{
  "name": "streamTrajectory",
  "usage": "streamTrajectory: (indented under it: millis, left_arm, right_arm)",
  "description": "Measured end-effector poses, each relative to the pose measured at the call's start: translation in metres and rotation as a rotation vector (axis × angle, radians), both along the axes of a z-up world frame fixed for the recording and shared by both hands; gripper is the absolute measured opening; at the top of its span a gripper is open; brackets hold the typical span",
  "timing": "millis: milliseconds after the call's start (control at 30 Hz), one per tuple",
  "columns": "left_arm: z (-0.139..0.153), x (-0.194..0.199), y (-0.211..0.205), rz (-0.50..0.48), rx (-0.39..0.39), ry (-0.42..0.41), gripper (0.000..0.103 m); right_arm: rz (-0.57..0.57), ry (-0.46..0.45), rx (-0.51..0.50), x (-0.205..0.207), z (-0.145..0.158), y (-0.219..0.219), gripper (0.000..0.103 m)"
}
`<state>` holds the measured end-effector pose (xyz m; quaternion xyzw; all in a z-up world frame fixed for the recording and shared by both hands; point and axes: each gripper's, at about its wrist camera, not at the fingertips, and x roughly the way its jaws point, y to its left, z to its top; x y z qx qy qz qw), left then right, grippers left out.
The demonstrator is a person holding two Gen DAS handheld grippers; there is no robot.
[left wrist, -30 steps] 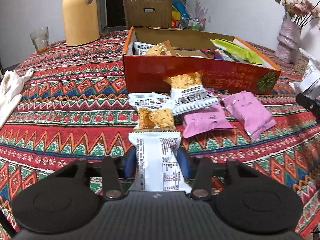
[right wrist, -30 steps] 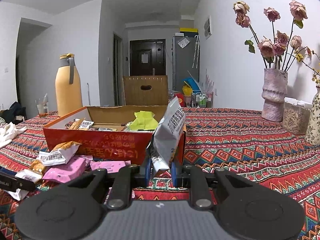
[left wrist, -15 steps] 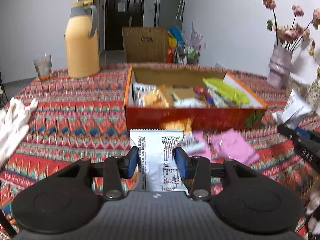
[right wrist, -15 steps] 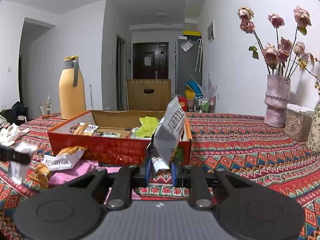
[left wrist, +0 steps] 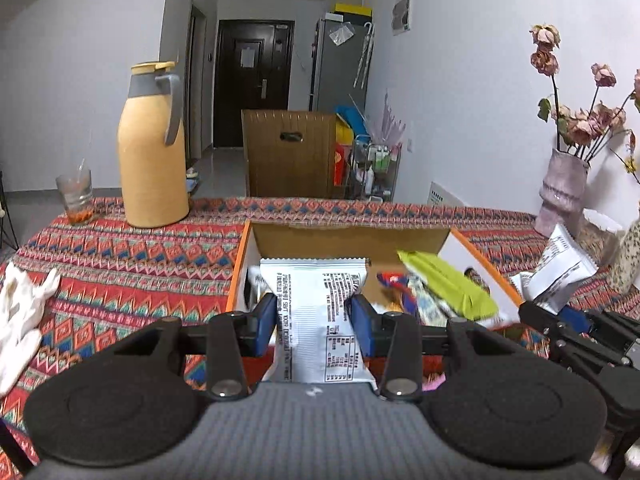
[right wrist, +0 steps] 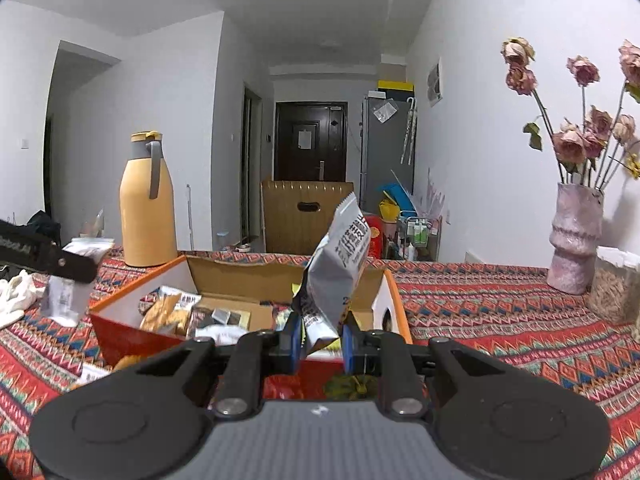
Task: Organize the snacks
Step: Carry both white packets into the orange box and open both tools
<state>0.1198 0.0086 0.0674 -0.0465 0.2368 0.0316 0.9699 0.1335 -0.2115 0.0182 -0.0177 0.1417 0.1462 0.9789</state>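
Above the near wall of the orange box [left wrist: 476,256], centre of the left-wrist frame: left tool [left wrist: 316,316], blue pads clamped narrow on a white snack packet [left wrist: 316,320], print side up, packet standing forward over the box's left compartment.

Change since a second ago: this packet was low over the counter [left wrist: 132,264] among loose snacks; it now hangs lifted to box height, the box interior open beneath and beyond it.

Lower right of the same frame: right tool [right wrist: 318,338], nearly closed on a second packet, a silver-white packet [right wrist: 334,272], crumpled and upright, which has drifted in toward the box's right end.

Contents already boxed: green packet [left wrist: 448,284], several orange and white packets, one red-blue item, possibly a wrapper, blurred.

Unrelated stock: yellow flask [left wrist: 154,148], glass [left wrist: 76,198], white cloth [left wrist: 20,312], pink vase [right wrist: 572,236].

Reading: both packets look carried to the drop point; releases into the box appear next, with loose snacks probably left on the counter below.
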Motion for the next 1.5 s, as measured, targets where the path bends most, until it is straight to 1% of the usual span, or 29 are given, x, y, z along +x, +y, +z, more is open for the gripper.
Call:
streamTrajectory:
  millis: [400, 533, 700, 900, 1333, 1367, 1433, 1500]
  left_arm:
    - [0.009, 0.056, -0.004, 0.034, -0.009, -0.004, 0.041]
    - [0.006, 0.072, -0.001, 0.064, -0.025, -0.018, 0.041]
    - [-0.004, 0.082, 0.005, 0.095, -0.02, -0.037, 0.041]
    - [-0.017, 0.091, 0.016, 0.108, -0.037, -0.015, 0.041]
    - [-0.026, 0.094, 0.02, 0.103, -0.048, -0.002, 0.041]
    - [-0.026, 0.092, 0.02, 0.103, -0.049, -0.003, 0.042]
    - [-0.026, 0.091, 0.021, 0.108, -0.058, -0.01, 0.049]
    - [-0.026, 0.09, 0.023, 0.112, -0.068, -0.019, 0.063]
  right_arm:
    - [0.024, -0.005, -0.001, 0.052, 0.014, 0.027, 0.019]
    - [0.033, -0.007, -0.004, 0.068, 0.015, 0.038, 0.019]
    - [0.04, -0.005, 0.008, 0.082, 0.014, 0.047, 0.019]
    - [0.051, -0.005, -0.003, 0.085, 0.004, 0.051, 0.019]
    - [0.061, 0.029, -0.023, 0.083, -0.007, 0.054, 0.019]
    - [0.061, 0.032, -0.024, 0.083, -0.007, 0.054, 0.019]
    - [0.061, 0.043, -0.025, 0.084, -0.009, 0.054, 0.021]
    - [0.055, 0.055, -0.019, 0.085, -0.01, 0.051, 0.023]
